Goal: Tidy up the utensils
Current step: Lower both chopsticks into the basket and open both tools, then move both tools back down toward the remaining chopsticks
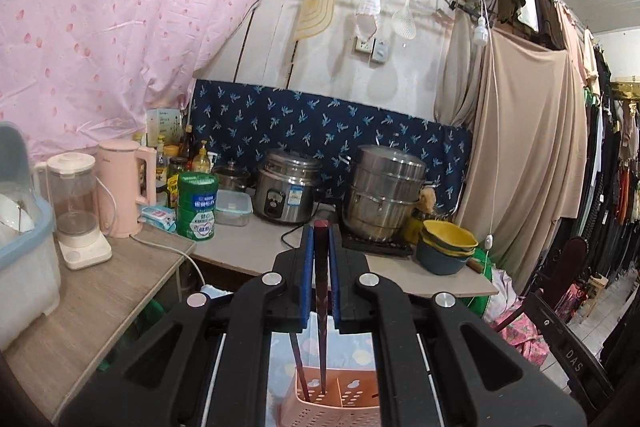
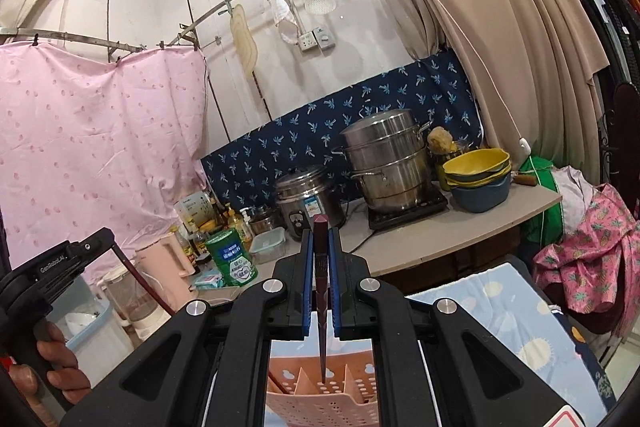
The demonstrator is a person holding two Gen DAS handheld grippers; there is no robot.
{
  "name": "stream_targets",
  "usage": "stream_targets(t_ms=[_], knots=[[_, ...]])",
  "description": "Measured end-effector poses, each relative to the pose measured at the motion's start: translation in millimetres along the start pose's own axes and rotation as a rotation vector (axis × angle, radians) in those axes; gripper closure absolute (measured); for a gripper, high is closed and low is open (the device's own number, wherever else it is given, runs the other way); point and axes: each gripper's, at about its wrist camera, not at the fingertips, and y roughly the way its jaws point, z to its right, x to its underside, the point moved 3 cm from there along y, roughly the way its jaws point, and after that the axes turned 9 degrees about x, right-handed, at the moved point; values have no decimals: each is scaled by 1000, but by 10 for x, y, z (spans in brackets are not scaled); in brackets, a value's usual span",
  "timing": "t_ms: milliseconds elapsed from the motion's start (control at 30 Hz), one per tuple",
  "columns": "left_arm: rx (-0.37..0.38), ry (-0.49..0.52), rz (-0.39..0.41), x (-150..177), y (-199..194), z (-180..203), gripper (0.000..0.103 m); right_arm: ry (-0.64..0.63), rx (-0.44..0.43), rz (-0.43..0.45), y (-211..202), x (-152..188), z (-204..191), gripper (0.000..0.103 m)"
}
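Observation:
My left gripper (image 1: 321,239) is shut on a dark red chopstick (image 1: 321,291) that hangs down into a pink perforated utensil holder (image 1: 340,407). A second chopstick (image 1: 299,367) leans in the same compartment. My right gripper (image 2: 321,239) is shut on another dark red chopstick (image 2: 322,291), whose tip enters the pink divided holder (image 2: 320,395) below. The left gripper (image 2: 60,267) shows at the left of the right wrist view, with its chopstick (image 2: 146,287) slanting down.
A counter (image 1: 248,247) holds a rice cooker (image 1: 286,187), a steel steamer pot (image 1: 382,191), stacked bowls (image 1: 446,245), a green tin (image 1: 197,205), a pink kettle (image 1: 122,187) and a blender (image 1: 78,211). A blue patterned cloth (image 2: 500,311) lies under the holder.

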Motion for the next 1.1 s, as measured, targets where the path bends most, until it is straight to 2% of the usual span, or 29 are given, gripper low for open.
stream_targets(t_ms=[300,567,600,633,667,700,733,1100], knots=[[-17,0,-138,577,388,-125,96,-27,15,-130,361,465,71,96],[-10,-20,-176,706,412,-193,94,-36,30,-165,416,637,76,94],[-13,-22,-176,711,400,-192,90,-39,34,-163,403,641,75,92],[-15,-24,-177,715,382,-201,77,-40,39,-160,391,640,80,88],[-22,-26,-175,716,364,-210,70,-39,40,-159,377,639,87,87],[-28,-30,-173,715,347,-217,56,-36,40,-158,361,639,94,86],[-24,-35,-170,714,322,-227,52,-34,44,-157,343,634,101,83],[-26,-33,-240,868,2,-260,52,-23,39,-168,-20,736,187,76]])
